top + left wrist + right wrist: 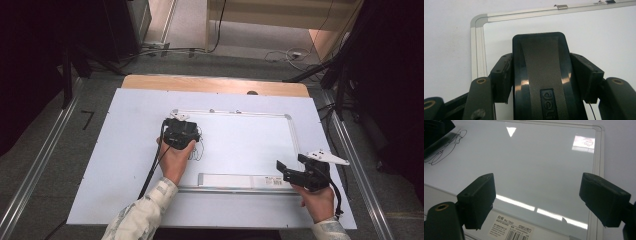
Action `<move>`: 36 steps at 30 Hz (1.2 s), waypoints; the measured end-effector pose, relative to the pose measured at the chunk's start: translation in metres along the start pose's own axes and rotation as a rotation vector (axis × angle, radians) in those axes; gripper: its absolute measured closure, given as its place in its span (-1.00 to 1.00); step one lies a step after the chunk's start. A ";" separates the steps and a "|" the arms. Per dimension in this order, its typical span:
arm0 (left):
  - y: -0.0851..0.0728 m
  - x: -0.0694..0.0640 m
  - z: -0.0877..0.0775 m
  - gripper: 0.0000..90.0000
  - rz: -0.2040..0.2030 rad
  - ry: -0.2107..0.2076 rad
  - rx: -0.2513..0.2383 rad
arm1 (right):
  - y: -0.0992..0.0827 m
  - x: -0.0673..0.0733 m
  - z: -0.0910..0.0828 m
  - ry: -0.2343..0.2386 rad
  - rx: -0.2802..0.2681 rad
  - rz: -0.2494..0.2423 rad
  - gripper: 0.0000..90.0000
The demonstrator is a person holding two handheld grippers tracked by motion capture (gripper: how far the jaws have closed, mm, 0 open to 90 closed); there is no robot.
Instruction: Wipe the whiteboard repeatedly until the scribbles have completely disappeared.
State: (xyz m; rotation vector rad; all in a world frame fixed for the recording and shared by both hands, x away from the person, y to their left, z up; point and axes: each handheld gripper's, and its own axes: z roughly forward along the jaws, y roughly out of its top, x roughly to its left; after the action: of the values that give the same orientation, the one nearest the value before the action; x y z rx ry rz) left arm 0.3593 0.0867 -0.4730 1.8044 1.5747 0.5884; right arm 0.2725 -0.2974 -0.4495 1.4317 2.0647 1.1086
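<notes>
A white whiteboard point(250, 140) with a silver frame lies flat on the table. My left gripper point(179, 134) hangs over the board's near-left part, shut on a black board eraser point(541, 75) that stands lengthwise between the jaws, which press on both its sides. The board's corner point(477, 22) lies just beyond the eraser. A thin black scribble point(197, 150) marks the board beside that gripper, and the scribble point(446, 147) is at the far left in the right gripper view. My right gripper point(290, 170) is open over the board's near-right corner, nothing between its jaws point(536, 200).
The board rests on a large pale sheet point(125, 165) covering the table. A pen tray point(240, 180) with a barcode label point(511, 227) runs along the board's near edge. Metal rails point(40, 165) flank the table; cables point(290, 55) lie on the floor behind.
</notes>
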 end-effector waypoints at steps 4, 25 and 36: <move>-0.002 -0.002 0.002 -0.11 0.003 -0.003 0.008 | 0.000 0.000 0.000 0.001 0.000 -0.001 -0.72; 0.001 -0.002 0.026 -0.11 0.030 0.041 0.006 | 0.000 -0.001 0.000 0.003 -0.001 0.005 -0.73; 0.017 0.001 0.042 -0.11 0.028 0.055 0.003 | 0.000 -0.002 0.000 0.003 0.000 0.004 -0.72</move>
State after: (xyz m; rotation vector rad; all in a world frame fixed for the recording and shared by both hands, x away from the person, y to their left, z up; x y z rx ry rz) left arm 0.4005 0.0789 -0.4889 1.8295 1.5899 0.6543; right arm 0.2730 -0.2991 -0.4495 1.4360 2.0644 1.1133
